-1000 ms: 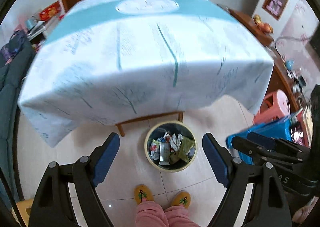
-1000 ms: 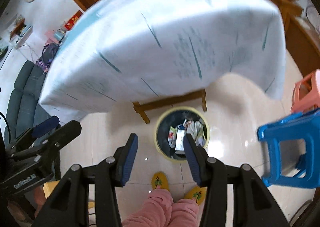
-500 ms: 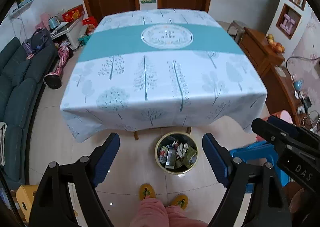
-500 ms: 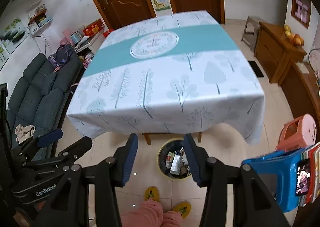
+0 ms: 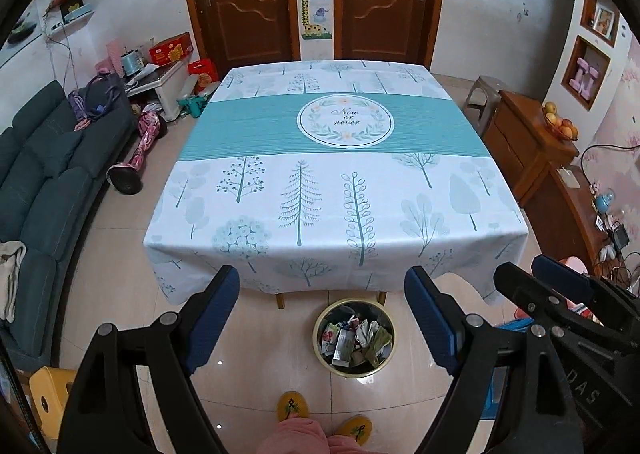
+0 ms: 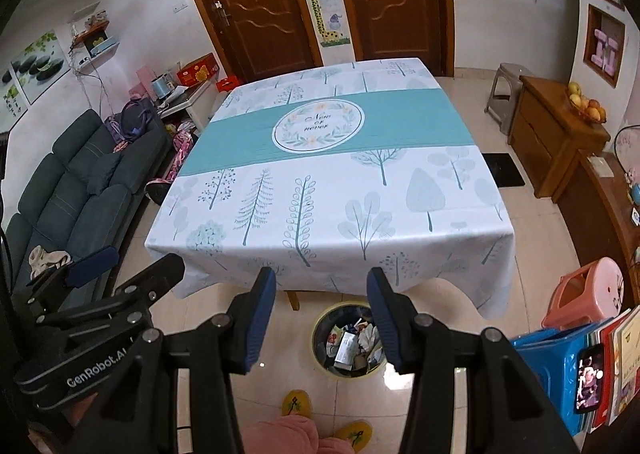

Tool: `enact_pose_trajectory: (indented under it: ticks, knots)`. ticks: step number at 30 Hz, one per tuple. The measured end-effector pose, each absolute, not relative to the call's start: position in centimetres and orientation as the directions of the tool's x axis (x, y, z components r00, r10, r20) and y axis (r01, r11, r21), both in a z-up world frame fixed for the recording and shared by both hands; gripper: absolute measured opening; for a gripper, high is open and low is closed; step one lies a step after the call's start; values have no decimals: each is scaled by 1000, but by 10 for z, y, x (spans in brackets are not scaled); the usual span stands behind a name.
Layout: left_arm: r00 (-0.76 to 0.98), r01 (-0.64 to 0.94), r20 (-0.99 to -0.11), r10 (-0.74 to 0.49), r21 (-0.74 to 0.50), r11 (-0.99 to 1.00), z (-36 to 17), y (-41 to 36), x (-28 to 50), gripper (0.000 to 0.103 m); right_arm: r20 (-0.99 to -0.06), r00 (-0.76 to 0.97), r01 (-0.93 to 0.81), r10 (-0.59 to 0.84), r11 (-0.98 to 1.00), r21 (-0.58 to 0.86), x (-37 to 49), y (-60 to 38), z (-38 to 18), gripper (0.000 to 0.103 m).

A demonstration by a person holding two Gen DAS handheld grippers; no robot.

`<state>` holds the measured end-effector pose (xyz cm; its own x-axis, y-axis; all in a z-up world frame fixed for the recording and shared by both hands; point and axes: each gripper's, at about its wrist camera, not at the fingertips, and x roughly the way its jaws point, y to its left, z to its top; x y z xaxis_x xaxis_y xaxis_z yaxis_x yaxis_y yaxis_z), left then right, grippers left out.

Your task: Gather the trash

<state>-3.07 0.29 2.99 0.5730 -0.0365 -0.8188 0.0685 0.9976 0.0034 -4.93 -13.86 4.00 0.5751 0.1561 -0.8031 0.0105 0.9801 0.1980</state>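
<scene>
A round yellow-rimmed trash bin (image 5: 354, 338) (image 6: 349, 338) stands on the tiled floor just in front of the table's near edge, holding several crumpled wrappers and packets. My left gripper (image 5: 322, 314) hangs high above it, open wide with nothing between its blue pads. My right gripper (image 6: 322, 312) is open about half as wide, also empty, above the bin. Each gripper shows in the other's view: the right gripper (image 5: 560, 294) at right, the left gripper (image 6: 100, 274) at left. The table (image 5: 332, 181) (image 6: 332, 189) wears a white and teal tree-print cloth with nothing on top.
A dark sofa (image 5: 44, 181) runs along the left. A wooden cabinet (image 5: 532, 149) with fruit stands at right, with a blue stool (image 6: 560, 366) and pink stool (image 6: 588, 290) near it. The person's yellow slippers (image 5: 294, 406) and pink trousers are at the bottom. Two brown doors close the far wall.
Both grippers rose well above the floor and tilted up; the bin shrank toward the bottom and the whole tabletop and far doors came into view. Jaw widths stayed the same.
</scene>
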Motion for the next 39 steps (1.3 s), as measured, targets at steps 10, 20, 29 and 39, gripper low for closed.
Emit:
enact_pose_trajectory:
  ticks: [10,20,29,39]
  knots:
    - [563,51,-826,-31,-3,999,23,-1,-24,83,-812,567,9,142,984,179,-40,-139,33,48]
    - [565,44,-825,-31,-7,999,22,3,-22,83,-812,567,10,136,985,172,-36,-136,33,48]
    - [573,37,-819,-24,-3,999,22,2,-19,83,-809,572,8,135,985,170,-33,-136,34,48]
    - [571,37,-820,-24,-3,999,22,2,-19,83,-809,572,6,135,986,169,-33,-136,34,48]
